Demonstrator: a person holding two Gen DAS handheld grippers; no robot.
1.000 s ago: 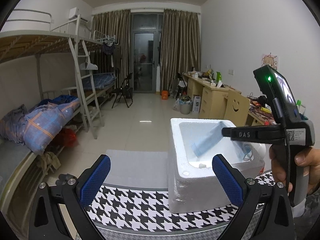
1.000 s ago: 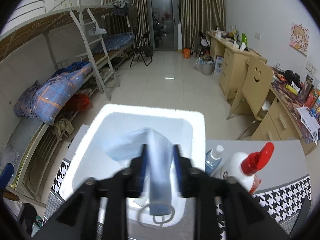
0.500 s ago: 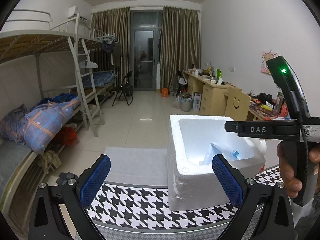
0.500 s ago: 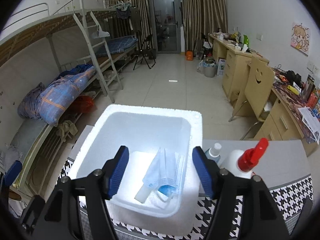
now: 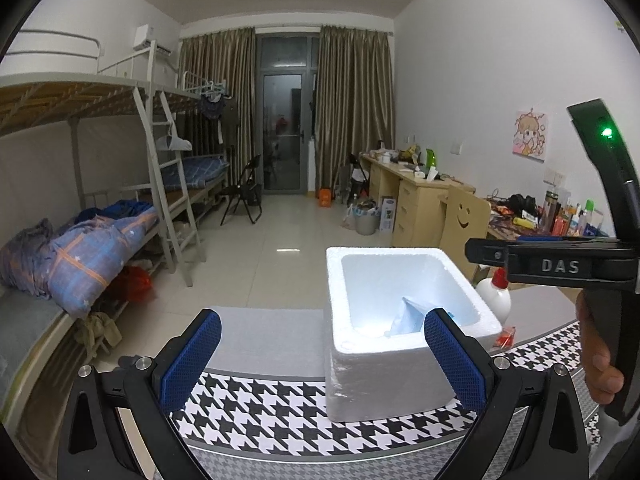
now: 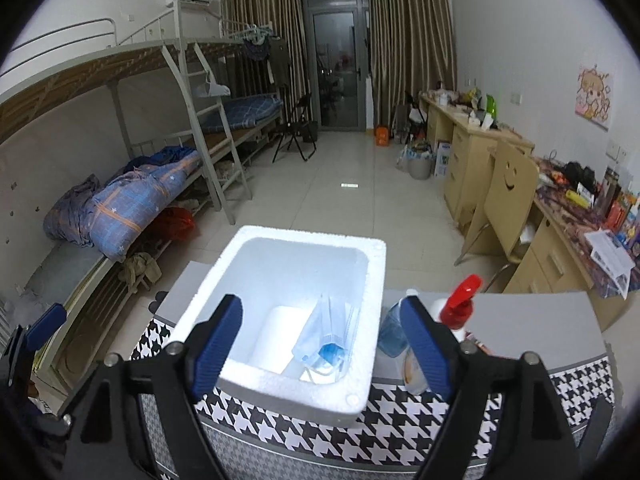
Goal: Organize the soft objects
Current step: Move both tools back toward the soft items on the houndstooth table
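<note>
A white foam box [image 6: 280,384] stands on the houndstooth-covered table [image 6: 520,404]. Blue face masks [image 6: 326,340] lie inside it against its right wall; they also show in the left wrist view [image 5: 408,318], inside the same box [image 5: 384,380]. My right gripper [image 6: 322,356] is open and empty, raised above the box's near side. In the left wrist view the right gripper's body [image 5: 560,266] is held by a hand at the right. My left gripper [image 5: 320,360] is open and empty, to the left of the box.
A white spray bottle with a red trigger [image 6: 460,304] and a small blue bottle [image 6: 394,330] stand right of the box. A grey mat [image 5: 264,336] covers the table behind it. Bunk beds stand left, desks and a chair right.
My right gripper opened and let the mask drop into the box, then drew back and up. The left gripper stayed open, shifting slightly.
</note>
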